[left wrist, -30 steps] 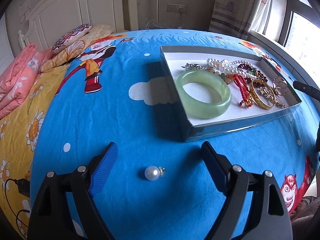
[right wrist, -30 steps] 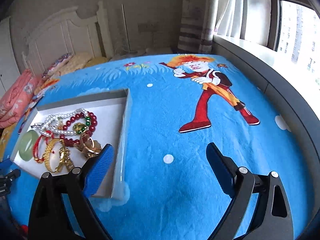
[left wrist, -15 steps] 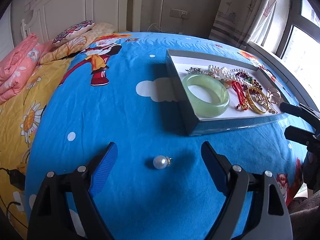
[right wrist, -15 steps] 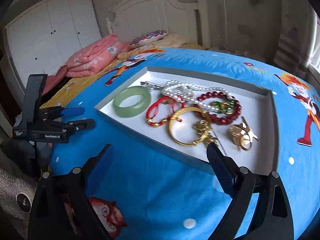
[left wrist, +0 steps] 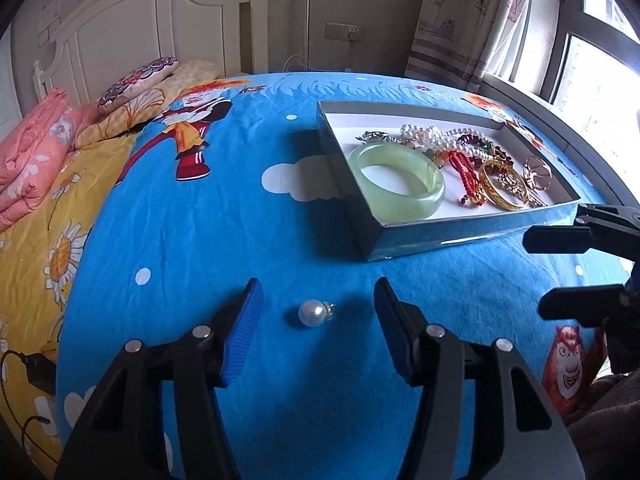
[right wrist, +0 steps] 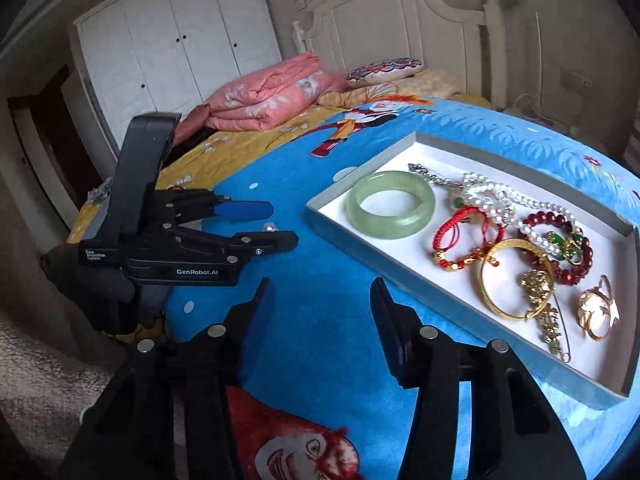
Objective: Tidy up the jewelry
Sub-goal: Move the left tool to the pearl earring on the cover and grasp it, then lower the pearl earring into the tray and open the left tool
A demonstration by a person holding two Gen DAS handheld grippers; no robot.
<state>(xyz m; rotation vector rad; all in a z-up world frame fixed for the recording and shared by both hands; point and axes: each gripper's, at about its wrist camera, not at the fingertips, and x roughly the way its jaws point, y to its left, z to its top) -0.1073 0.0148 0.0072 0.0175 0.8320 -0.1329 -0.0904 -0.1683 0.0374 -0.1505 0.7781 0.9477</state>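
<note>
Left to right in the left wrist view: the left gripper straddles the pearl, which lies loose on the bed, near the box but outside it. We read this as the last stray piece, so the gripper is lined up for a pickup. Its jaws have just been closing and stand about half open; the pearl sits between them, but neither pad touches it, so nothing is held.

Next, the box, with the rest of the jewelry already inside, which is why we judge the task nearly done: the bangle lies at the left end, beads and red cords are tangled in the middle, and the gold bracelet and ring lie to the right.

Far right, the right gripper hovers off the box's near corner. In its own view its jaws have also just been closing, about half open and empty, with only bedsheet between them. We guess it waits there to steady the box; we cannot be sure.
</note>
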